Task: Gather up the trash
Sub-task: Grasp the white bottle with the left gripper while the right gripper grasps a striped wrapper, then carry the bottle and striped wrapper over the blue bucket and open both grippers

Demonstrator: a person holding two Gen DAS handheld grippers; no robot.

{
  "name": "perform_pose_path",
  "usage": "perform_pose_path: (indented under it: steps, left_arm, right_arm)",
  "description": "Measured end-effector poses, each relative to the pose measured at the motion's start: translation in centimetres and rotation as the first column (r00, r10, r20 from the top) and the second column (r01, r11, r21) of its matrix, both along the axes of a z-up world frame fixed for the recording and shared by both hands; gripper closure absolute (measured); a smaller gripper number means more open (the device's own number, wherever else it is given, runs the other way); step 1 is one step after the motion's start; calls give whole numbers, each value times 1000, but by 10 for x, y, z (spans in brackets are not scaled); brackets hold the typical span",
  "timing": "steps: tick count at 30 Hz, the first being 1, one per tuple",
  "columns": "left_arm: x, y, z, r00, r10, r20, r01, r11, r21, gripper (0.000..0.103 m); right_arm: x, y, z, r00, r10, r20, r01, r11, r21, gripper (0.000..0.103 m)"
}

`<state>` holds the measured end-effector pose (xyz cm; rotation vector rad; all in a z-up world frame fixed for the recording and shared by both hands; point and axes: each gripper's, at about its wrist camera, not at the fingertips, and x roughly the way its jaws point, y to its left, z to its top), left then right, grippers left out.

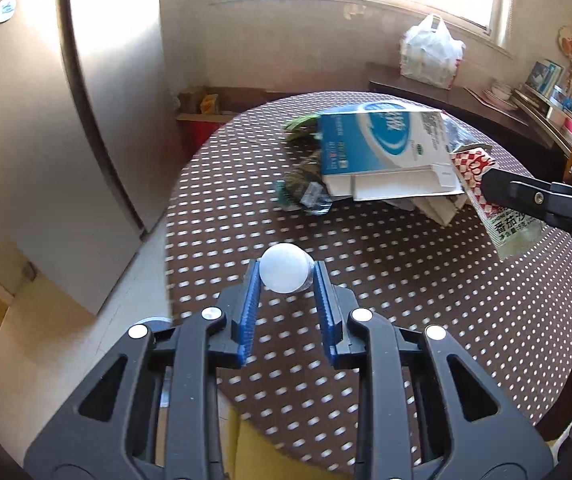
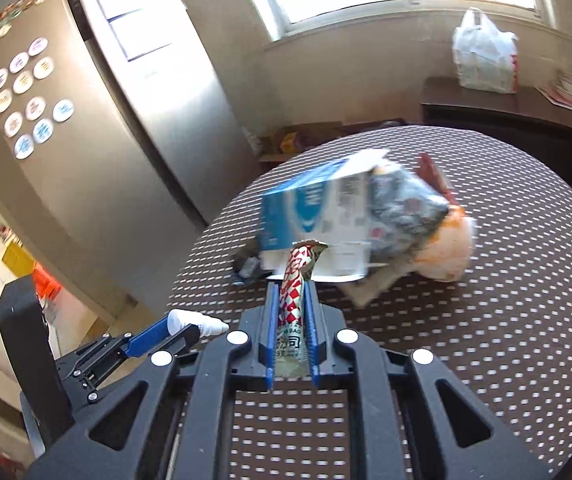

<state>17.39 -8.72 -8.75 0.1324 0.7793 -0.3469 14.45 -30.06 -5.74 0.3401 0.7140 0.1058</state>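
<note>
A small white dropper bottle (image 1: 284, 273) is clamped between the blue pads of my left gripper (image 1: 286, 270), above the near left part of the round dotted table (image 1: 386, 280). In the right wrist view the same bottle (image 2: 193, 322) sticks out of the left gripper (image 2: 189, 326) at lower left. My right gripper (image 2: 290, 288) is shut on a red-and-white checkered sauce sachet (image 2: 294, 296). In the left wrist view that sachet (image 1: 506, 220) hangs from the right gripper (image 1: 486, 186) at the right. A blue-and-white carton (image 1: 382, 148) lies on a pile of wrappers behind.
Crumpled dark wrappers (image 1: 306, 192) and an orange bag (image 2: 446, 248) lie around the carton. A steel fridge (image 1: 85, 120) stands left of the table. A white plastic bag (image 1: 430, 52) sits on a dark sideboard (image 1: 486, 104) under the window. Cardboard boxes (image 1: 209, 108) are on the floor.
</note>
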Motion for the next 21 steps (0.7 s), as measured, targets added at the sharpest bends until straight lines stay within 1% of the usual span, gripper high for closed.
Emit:
perform_pose_path:
  steps: [4, 10, 13, 15, 21]
  left_arm:
    - [-4, 23, 6, 999, 44, 17, -44, 999, -4, 77]
    - [-7, 68, 17, 989, 142, 44, -141, 990, -17, 77]
    - [-8, 94, 18, 977, 205, 53, -204, 979, -17, 77]
    - [-8, 114, 18, 966, 255, 46, -254, 967, -22, 77]
    - [-2, 160, 12, 931, 363, 31, -363, 932, -21, 77]
  right_arm:
    - [9, 31, 2, 997, 80, -3, -80, 997, -3, 90]
    - [27, 83, 3, 980, 200, -20, -200, 980, -7, 90]
    - [38, 114, 5, 962, 273, -21, -273, 962, -15, 90]
    - [43, 131, 5, 953, 303, -25, -303, 953, -15, 90]
    - [62, 186, 2, 917, 397, -41, -398, 917, -24, 90]
